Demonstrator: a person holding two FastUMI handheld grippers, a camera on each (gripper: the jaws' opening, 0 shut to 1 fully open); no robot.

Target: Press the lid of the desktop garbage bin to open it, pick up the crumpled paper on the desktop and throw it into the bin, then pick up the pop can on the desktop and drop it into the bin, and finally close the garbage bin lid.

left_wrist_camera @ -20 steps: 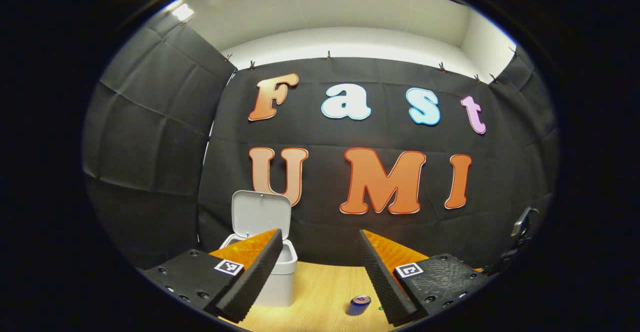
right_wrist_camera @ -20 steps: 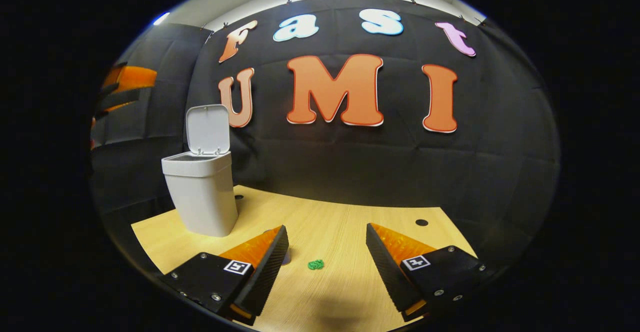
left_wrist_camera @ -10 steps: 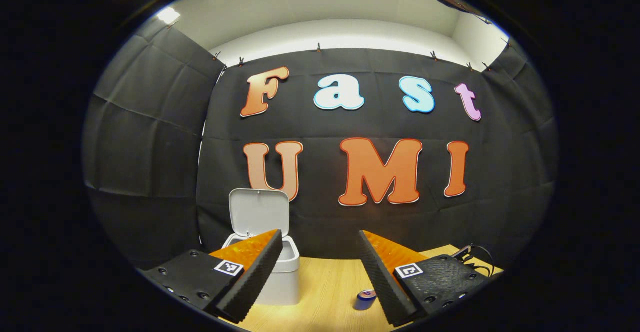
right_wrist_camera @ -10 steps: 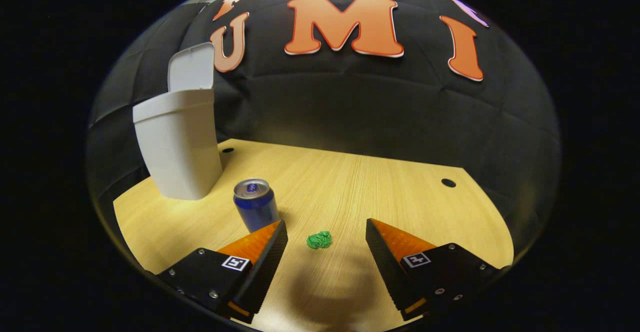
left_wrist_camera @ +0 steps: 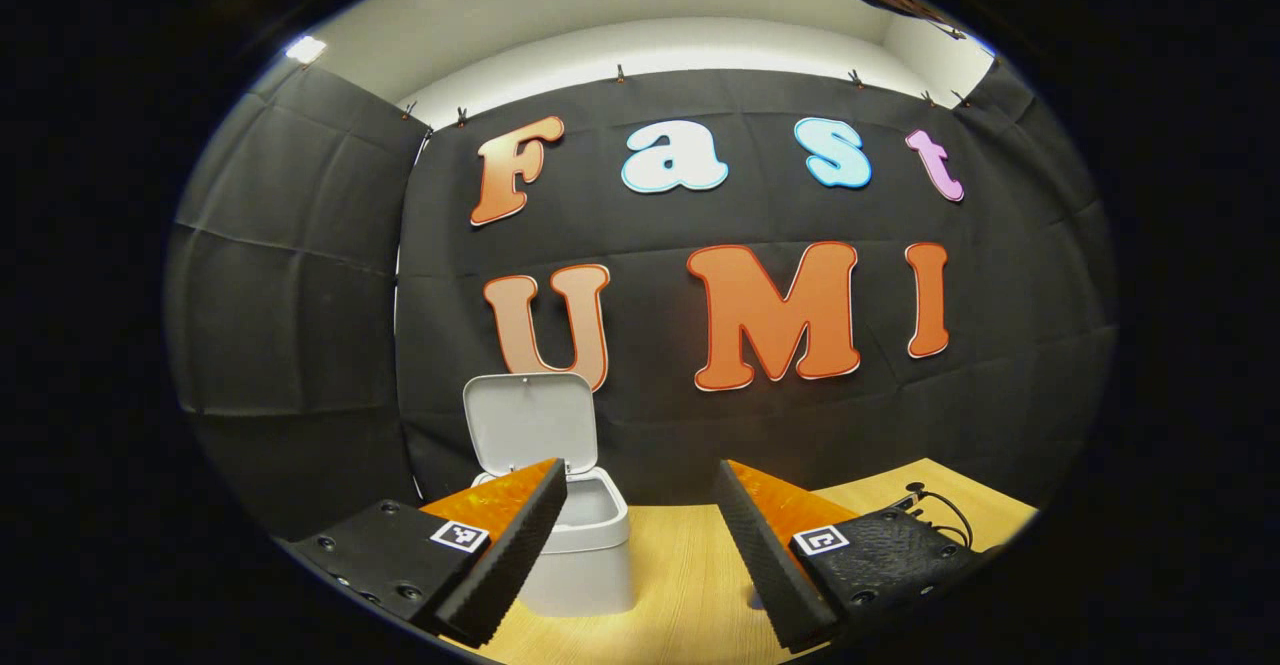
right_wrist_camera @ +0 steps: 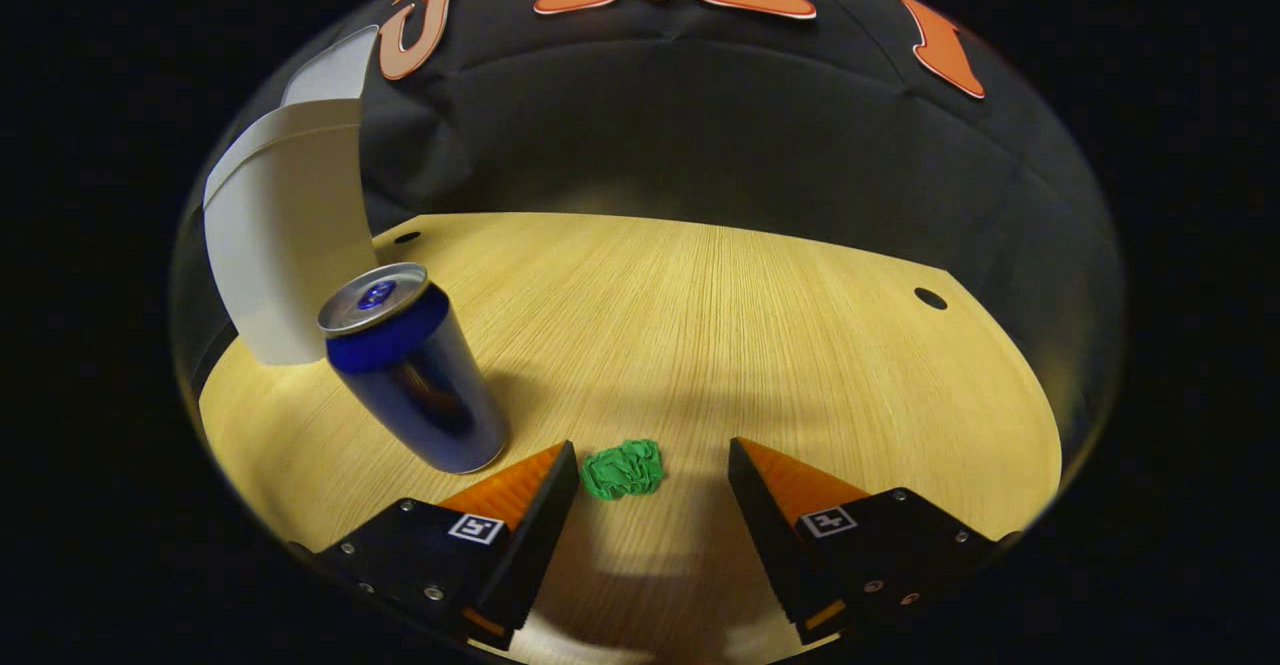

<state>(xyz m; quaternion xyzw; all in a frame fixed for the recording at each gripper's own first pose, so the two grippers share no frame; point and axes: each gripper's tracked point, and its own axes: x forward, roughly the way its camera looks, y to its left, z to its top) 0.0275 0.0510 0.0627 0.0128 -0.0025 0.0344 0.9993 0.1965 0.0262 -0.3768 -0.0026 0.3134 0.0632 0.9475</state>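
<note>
Crumpled paper (right_wrist_camera: 623, 469) lies on grained wood between spread right tongs (right_wrist_camera: 652, 470); left tongs (left_wrist_camera: 640, 490) spread.

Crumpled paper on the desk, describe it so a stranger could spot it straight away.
On the wooden desktop, look between the open right gripper fingers. The crumpled paper is a small green wad right of the blue pop can, the only green thing there.

One bin (left_wrist_camera: 585, 555), one can (right_wrist_camera: 415, 380), one paper ball (right_wrist_camera: 623, 469).
</note>
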